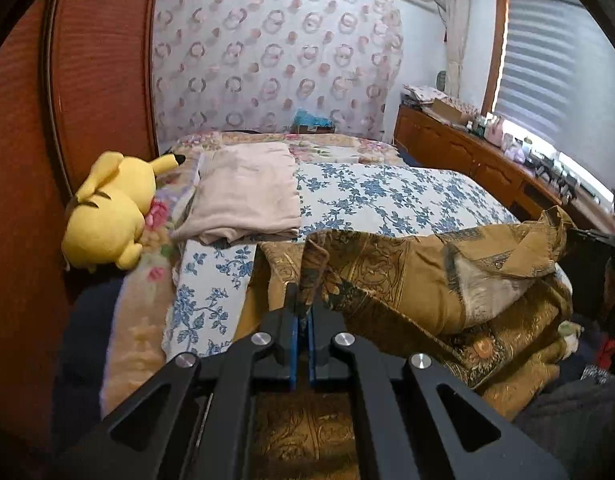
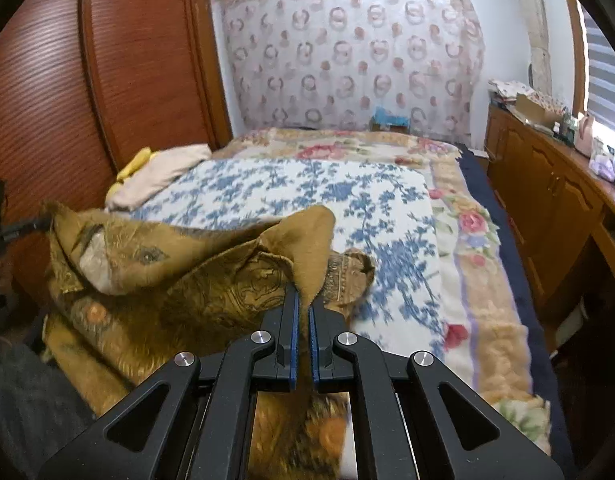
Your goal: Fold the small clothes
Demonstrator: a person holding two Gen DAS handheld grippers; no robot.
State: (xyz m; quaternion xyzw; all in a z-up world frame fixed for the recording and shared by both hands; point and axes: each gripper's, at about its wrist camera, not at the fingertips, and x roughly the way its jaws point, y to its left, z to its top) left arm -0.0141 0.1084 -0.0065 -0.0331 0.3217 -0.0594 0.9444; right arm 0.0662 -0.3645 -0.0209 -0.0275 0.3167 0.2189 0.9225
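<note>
A brown and gold patterned garment [image 1: 427, 280] lies bunched at the near end of the bed and is lifted between both grippers. My left gripper [image 1: 303, 304] is shut on one edge of it. My right gripper [image 2: 304, 300] is shut on another edge of the same garment [image 2: 187, 272], holding a flap up. A folded beige cloth [image 1: 247, 196] lies on the blue-flowered sheet at the far left; it also shows in the right wrist view [image 2: 159, 176].
A blue-flowered sheet [image 2: 307, 192] covers the bed over a rose-patterned blanket [image 2: 475, 240]. A yellow plush toy [image 1: 111, 208] lies by the red-brown wardrobe [image 1: 87, 80]. A wooden dresser [image 2: 547, 184] with clutter runs along the right under the window.
</note>
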